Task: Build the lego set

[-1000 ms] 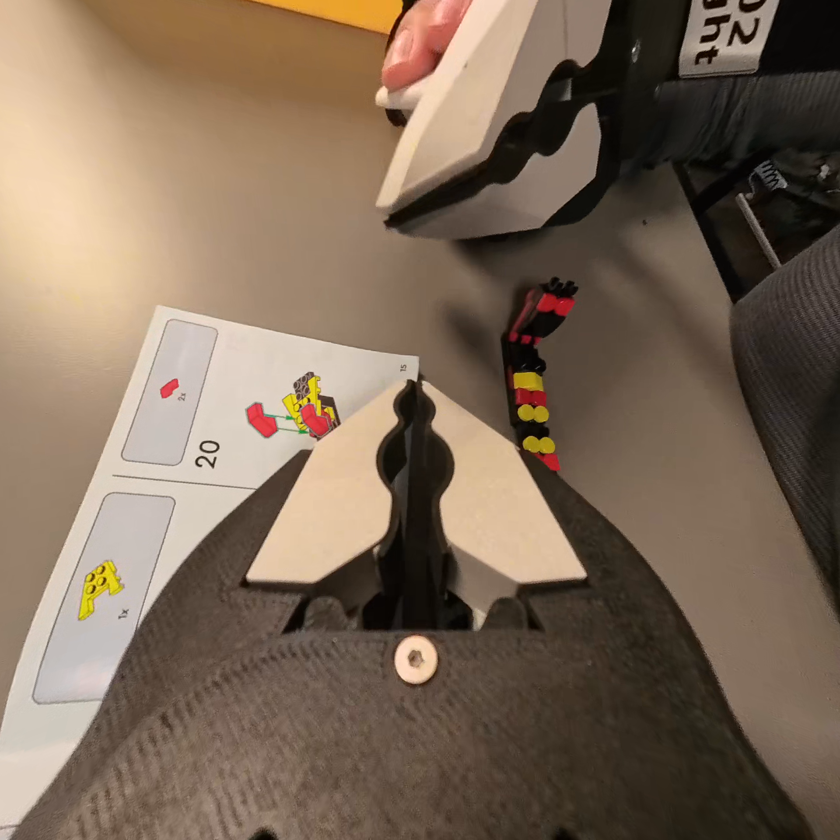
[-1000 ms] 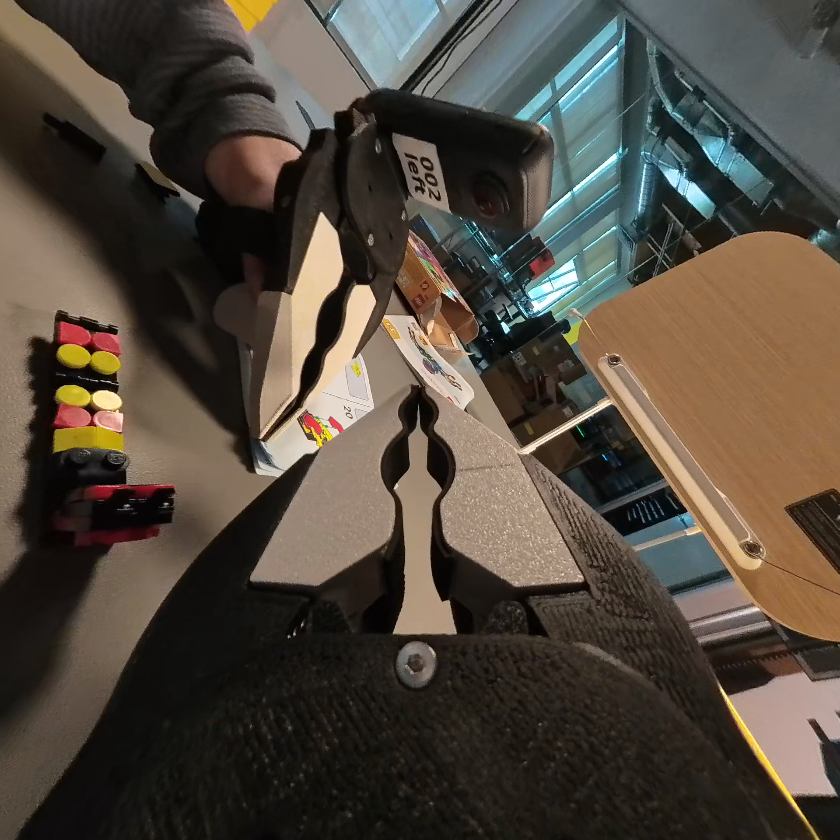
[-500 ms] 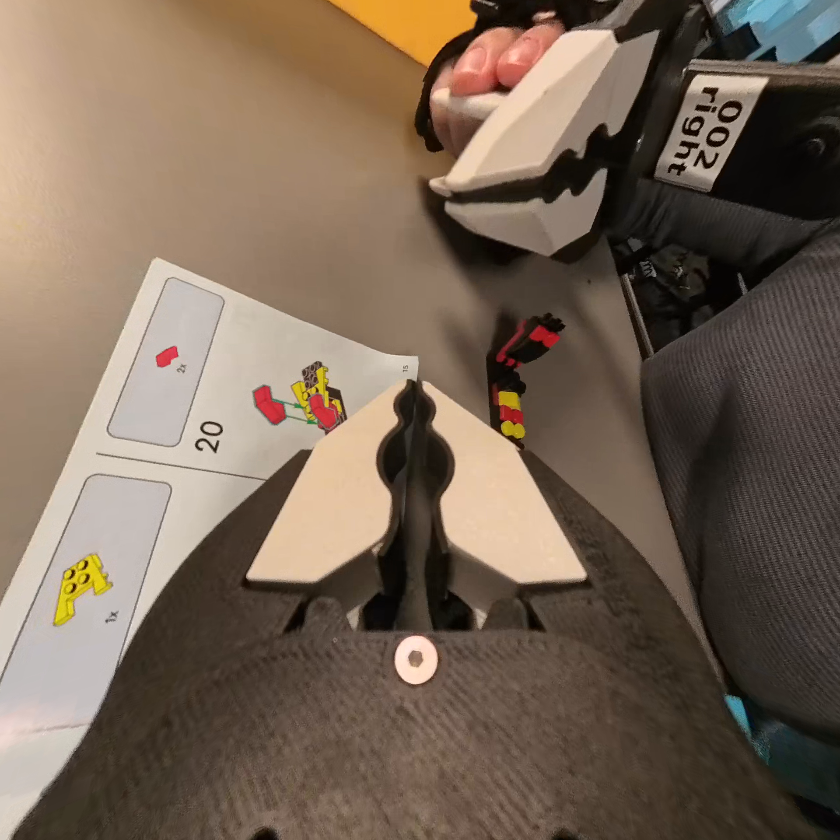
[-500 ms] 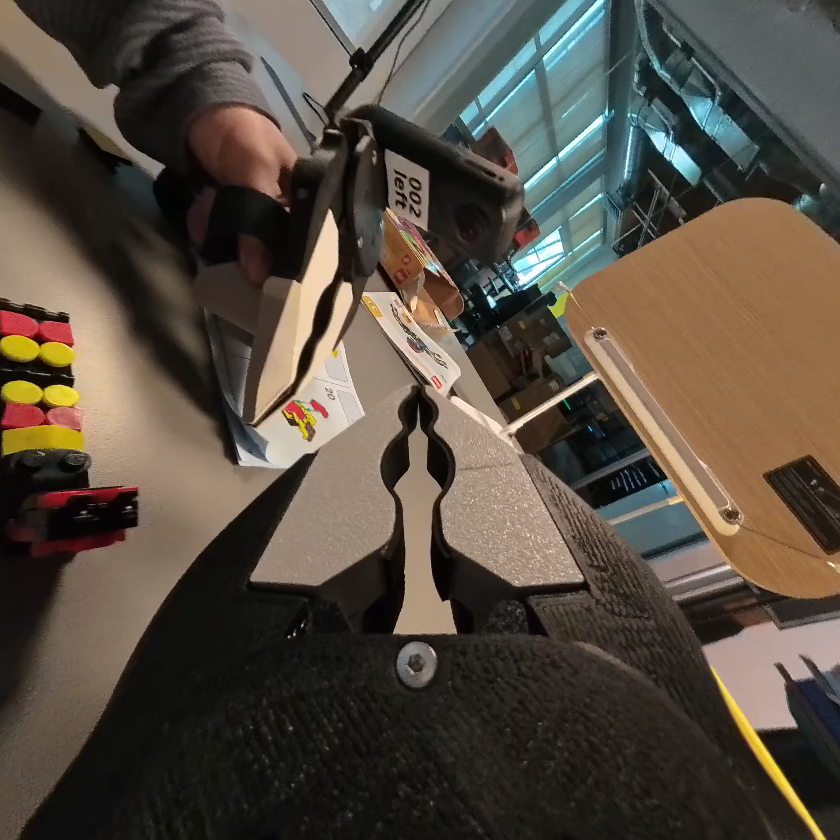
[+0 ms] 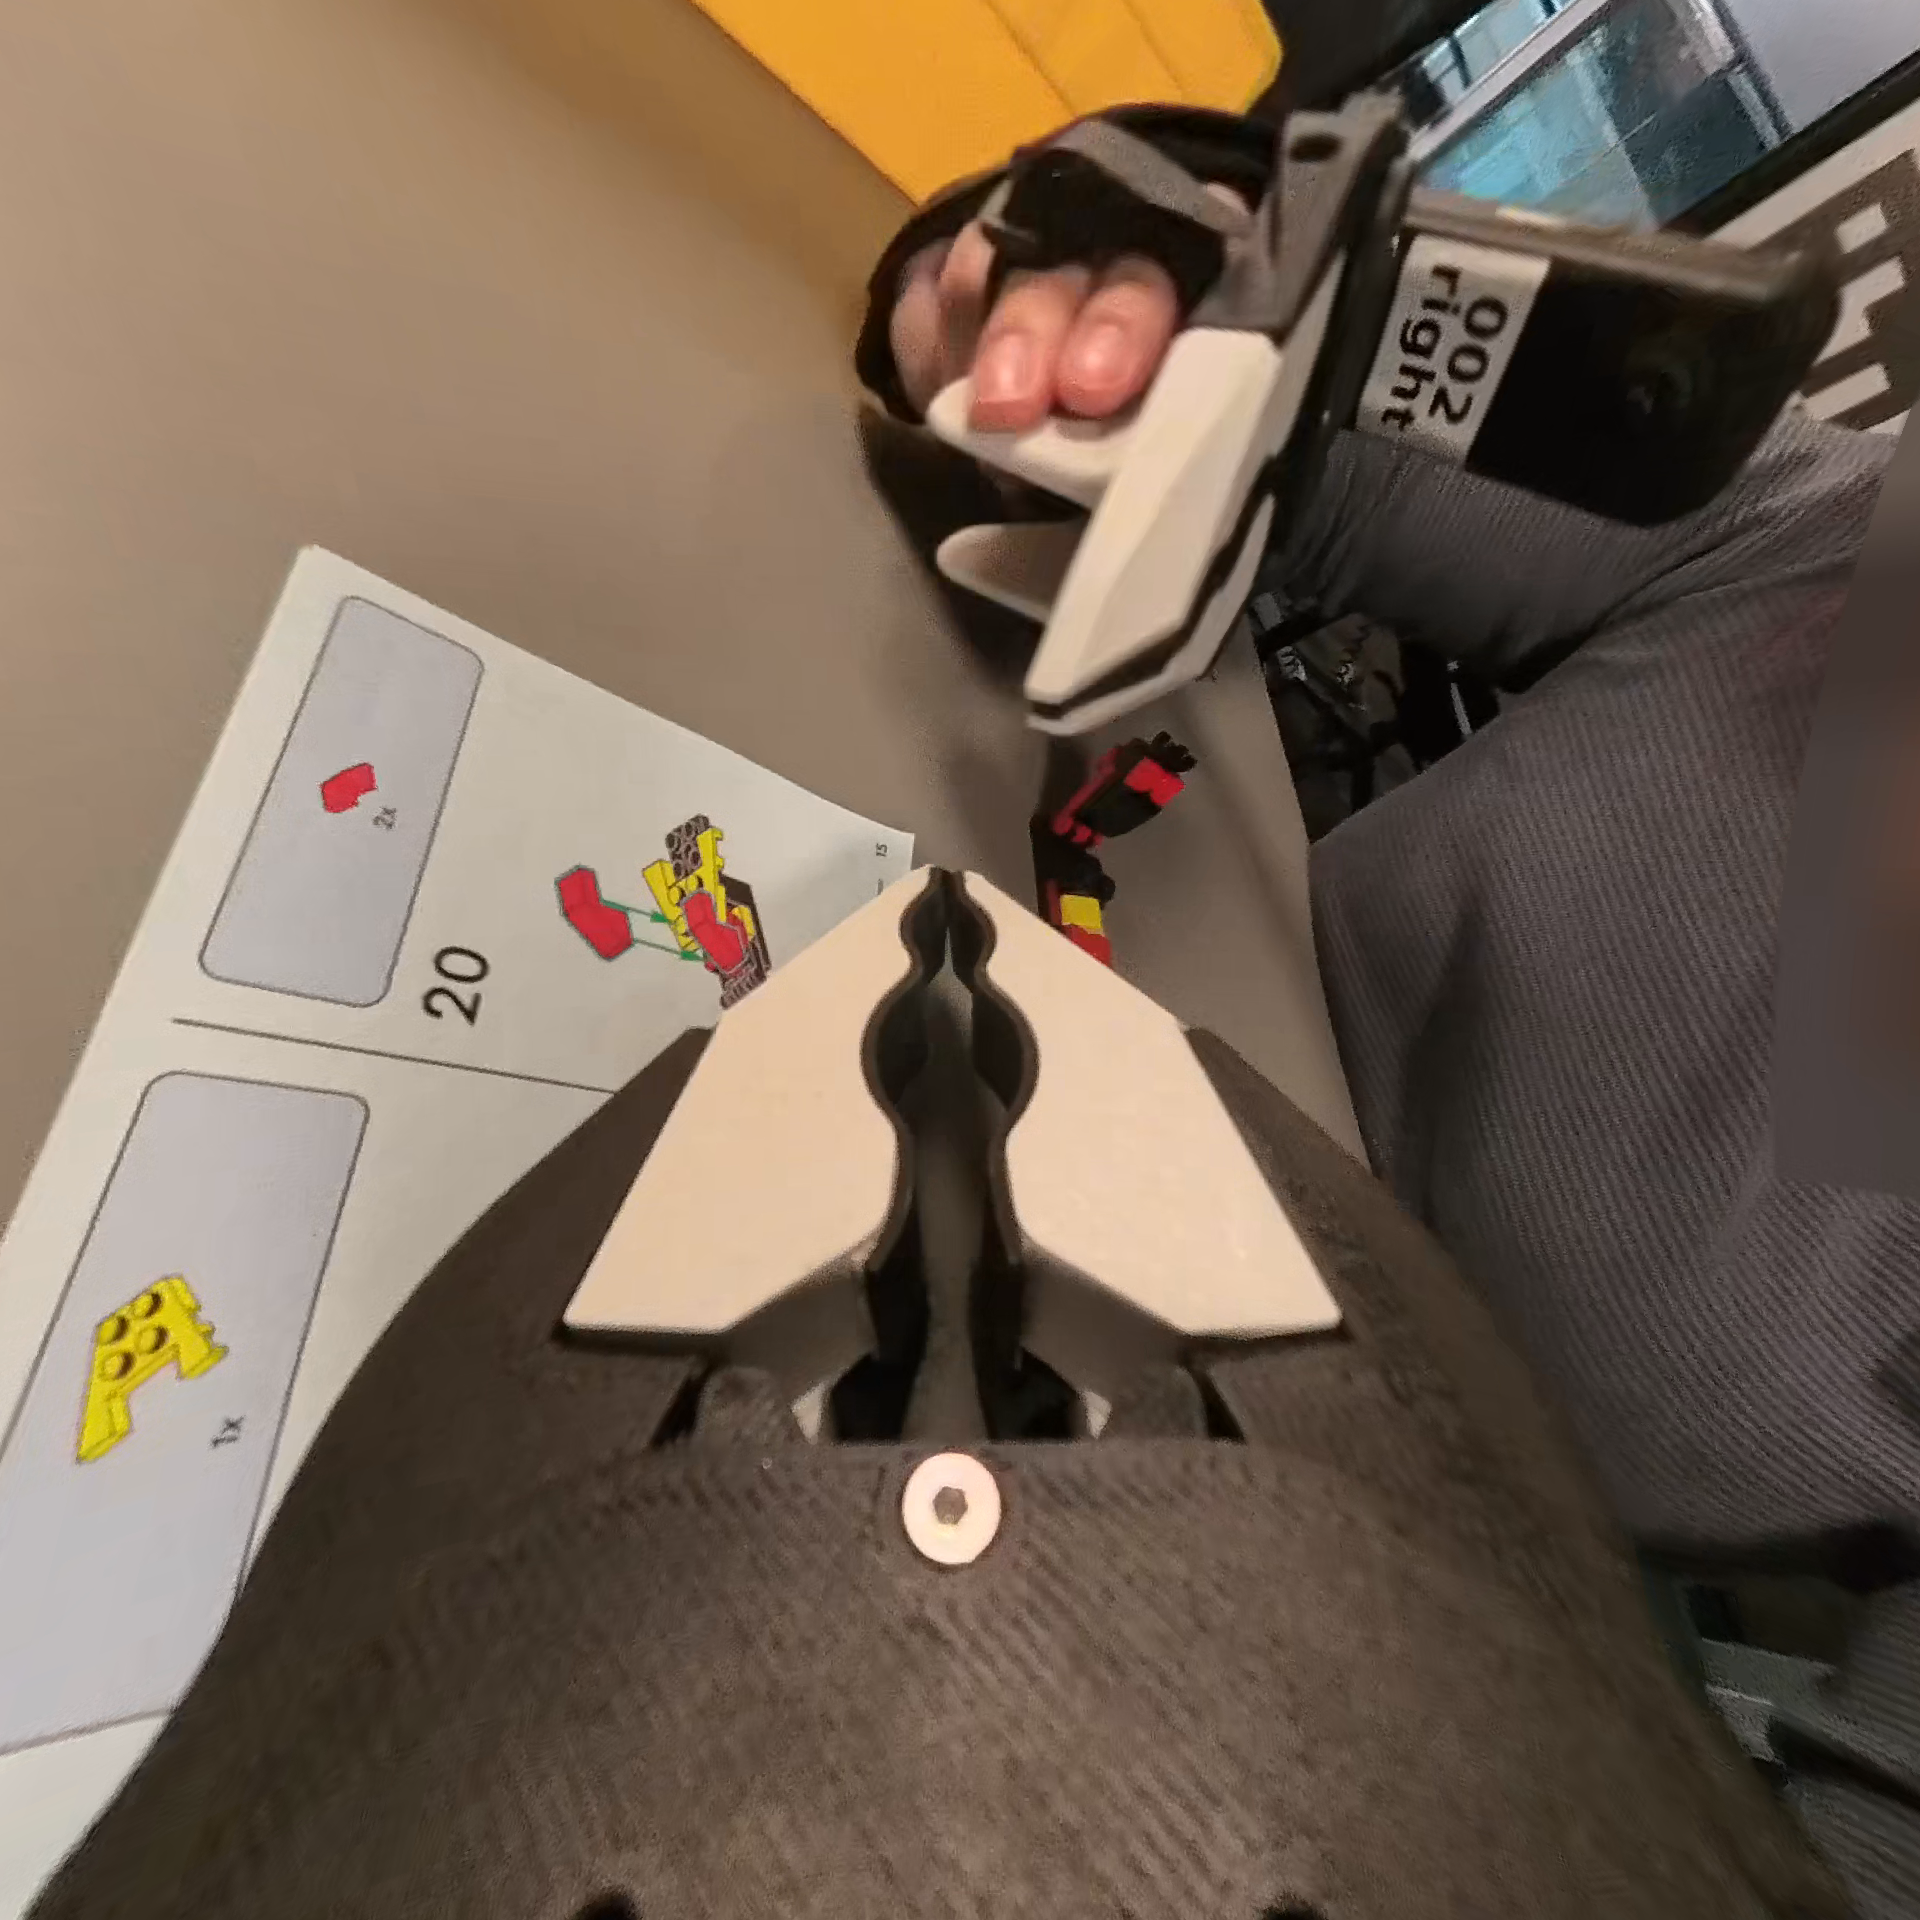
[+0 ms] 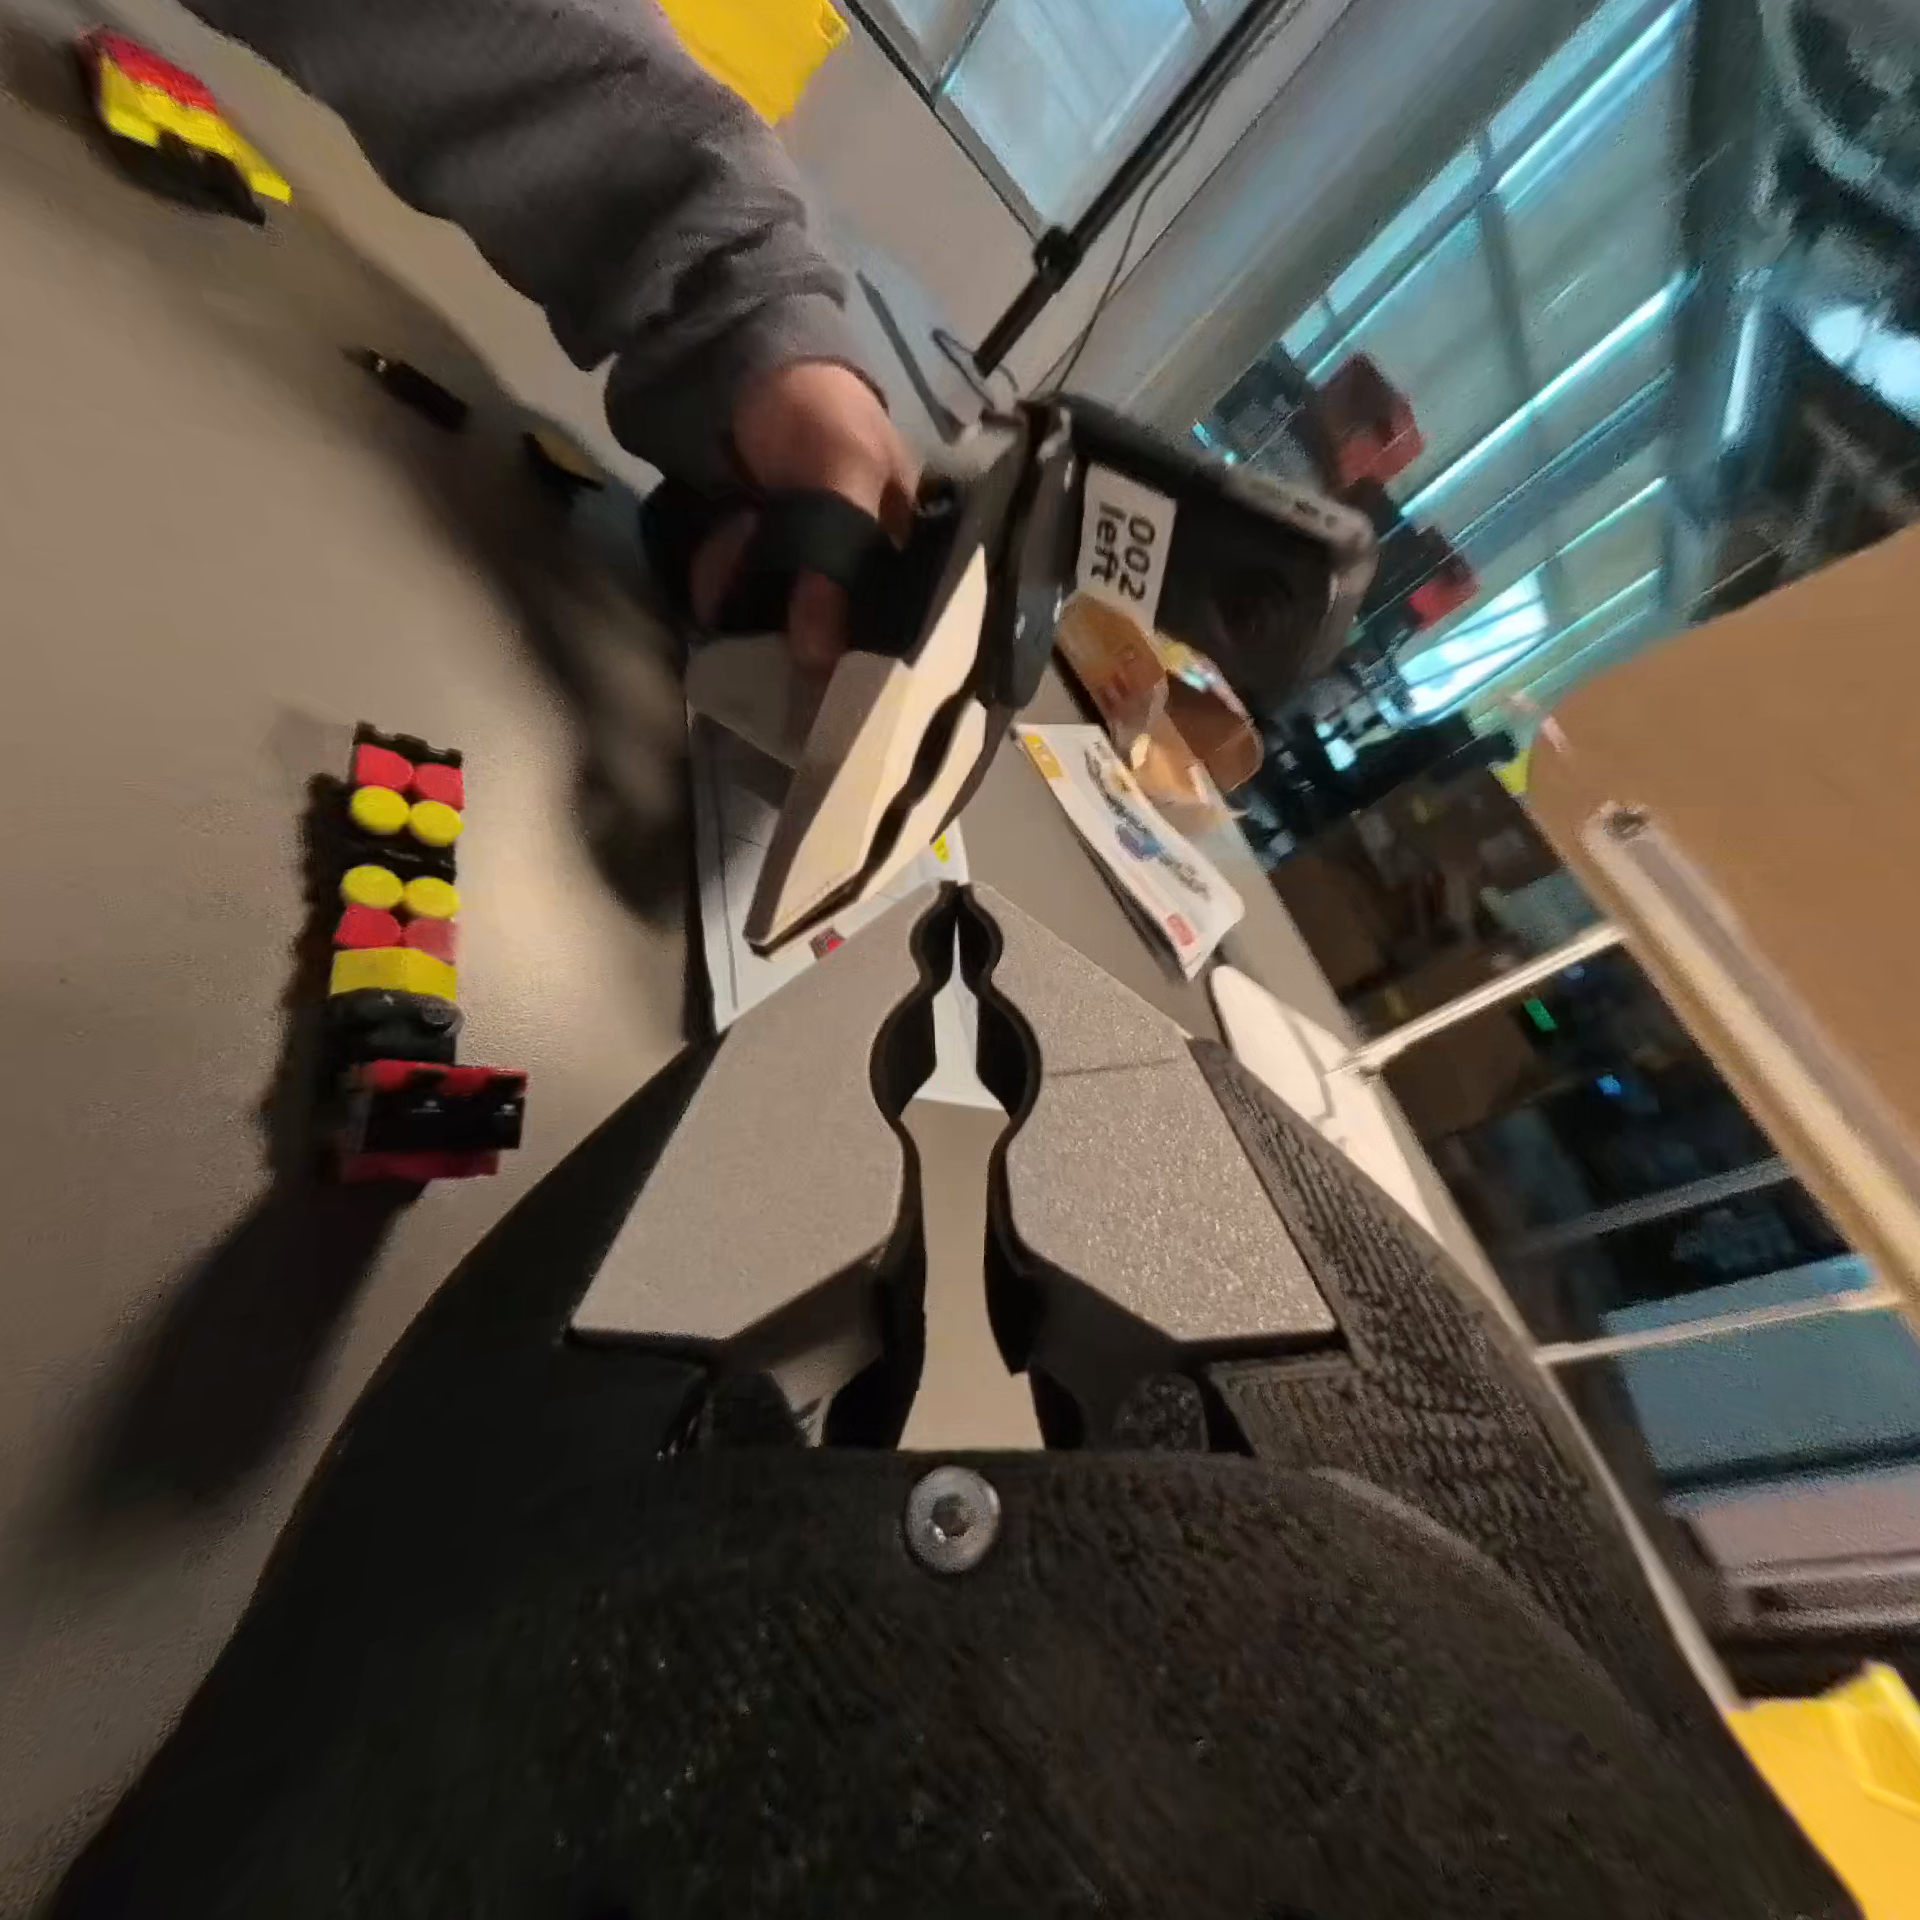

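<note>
Grey table (image 5: 416,364); both grippers' jaws closed, empty, above lego strip (image 6: 400,935).

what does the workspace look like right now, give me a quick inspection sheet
surface: grey table, matte.
job's things: long red, yellow and black lego build lying flat; instruction sheet open beside it; second small build at the far edge.
clutter: booklet, two small dark parts.
grippers: left gripper shut, empty; right gripper shut, empty.
cables: nothing seen on the table.
surroundings: wooden chair, windows.
</note>
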`<action>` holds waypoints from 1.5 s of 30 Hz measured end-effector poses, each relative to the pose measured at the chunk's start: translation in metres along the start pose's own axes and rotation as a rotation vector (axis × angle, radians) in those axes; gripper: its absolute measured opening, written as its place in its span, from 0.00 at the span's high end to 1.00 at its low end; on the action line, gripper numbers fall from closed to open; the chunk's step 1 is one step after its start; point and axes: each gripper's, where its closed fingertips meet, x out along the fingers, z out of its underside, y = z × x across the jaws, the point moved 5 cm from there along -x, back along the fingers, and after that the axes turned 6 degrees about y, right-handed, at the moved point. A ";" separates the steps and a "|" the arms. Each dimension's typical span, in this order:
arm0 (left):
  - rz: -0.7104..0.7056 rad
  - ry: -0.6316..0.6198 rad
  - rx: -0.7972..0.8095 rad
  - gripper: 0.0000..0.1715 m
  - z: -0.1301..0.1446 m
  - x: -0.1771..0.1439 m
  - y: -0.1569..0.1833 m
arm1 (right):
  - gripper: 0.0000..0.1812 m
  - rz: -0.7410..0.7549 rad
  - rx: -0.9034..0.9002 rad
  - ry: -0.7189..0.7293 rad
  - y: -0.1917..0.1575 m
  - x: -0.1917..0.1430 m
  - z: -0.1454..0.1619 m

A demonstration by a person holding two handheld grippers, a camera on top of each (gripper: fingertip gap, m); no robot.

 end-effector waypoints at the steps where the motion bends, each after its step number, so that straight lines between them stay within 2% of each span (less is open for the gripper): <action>1: 0.002 -0.004 -0.004 1.00 0.000 0.000 0.000 | 1.00 0.004 -0.045 -0.001 -0.002 -0.001 -0.002; 5: -0.022 0.005 0.030 1.00 0.000 0.001 0.000 | 1.00 0.040 -0.113 -0.017 0.000 -0.002 0.000; 9: -0.045 0.161 0.169 1.00 -0.011 -0.011 0.011 | 1.00 0.113 -0.038 0.006 0.013 -0.006 0.001; 11: -0.143 0.218 0.269 0.89 -0.015 -0.016 0.012 | 1.00 0.129 -0.019 0.002 0.016 -0.006 0.002; 14: -0.367 0.092 0.414 0.84 -0.006 -0.013 0.005 | 1.00 0.136 -0.023 -0.009 0.017 -0.006 0.003; 19: -0.505 -0.120 0.594 0.82 0.009 0.007 0.005 | 1.00 0.137 -0.033 -0.021 0.016 -0.005 0.004; 25: -0.457 -0.081 0.561 0.87 0.007 0.009 0.003 | 1.00 0.131 -0.037 -0.029 0.015 -0.005 0.005; 26: -0.439 -0.072 0.549 0.90 0.007 0.008 0.003 | 1.00 0.131 -0.039 -0.030 0.015 -0.005 0.005; 27: -0.424 -0.075 0.543 0.99 0.008 0.008 0.003 | 1.00 0.130 -0.040 -0.030 0.015 -0.005 0.005; 28: -0.437 -0.076 0.548 1.00 0.008 0.008 0.002 | 1.00 0.127 -0.040 -0.031 0.015 -0.005 0.005; 37: -0.371 -0.060 0.473 1.00 0.007 0.006 0.001 | 1.00 0.139 -0.026 -0.041 0.017 -0.005 0.007; 39: -0.344 -0.065 0.488 0.93 0.008 0.007 0.005 | 1.00 0.137 -0.028 -0.041 0.017 -0.005 0.007; 41: -0.358 -0.065 0.508 0.88 0.009 0.009 0.006 | 1.00 0.136 -0.029 -0.043 0.016 -0.005 0.007; 45: -0.448 -0.075 0.585 0.93 0.010 0.010 0.004 | 1.00 0.139 -0.030 -0.044 0.017 -0.005 0.007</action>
